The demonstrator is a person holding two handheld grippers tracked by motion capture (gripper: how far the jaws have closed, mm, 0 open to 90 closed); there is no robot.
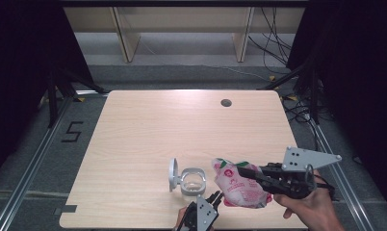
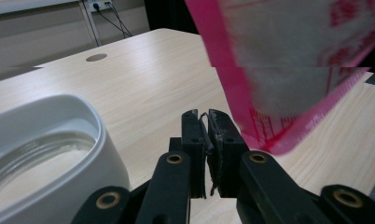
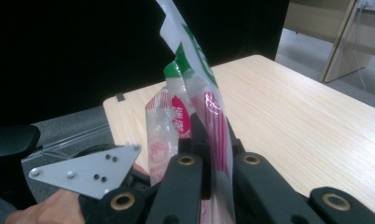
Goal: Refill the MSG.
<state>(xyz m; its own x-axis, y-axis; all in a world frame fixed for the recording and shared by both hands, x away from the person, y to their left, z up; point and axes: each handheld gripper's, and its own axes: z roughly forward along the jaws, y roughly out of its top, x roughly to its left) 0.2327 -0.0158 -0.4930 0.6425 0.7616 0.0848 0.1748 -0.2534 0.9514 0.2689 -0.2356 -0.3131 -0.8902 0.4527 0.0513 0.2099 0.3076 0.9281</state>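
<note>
Gripping pink bag [image 1: 239, 185] in right gripper [image 3: 209, 140] jaws, left gripper [image 2: 208, 122] jaws closed empty, white jar [image 1: 191, 180] beside

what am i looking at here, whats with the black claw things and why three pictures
One moment, seen by three cameras. A person sits at a wooden table holding a hand-operated two-jaw gripper in each hand; no robot arm. The high view looks down from above. The other two cameras ride on the grippers, looking along their black jaws. The right gripper is clamped on a pink and white plastic bag, lifting it. The left gripper is shut with a thin scrap between its jaws, just beside the bag's lower edge. On the table stands a small clear jar with its white lid flipped open.
</note>
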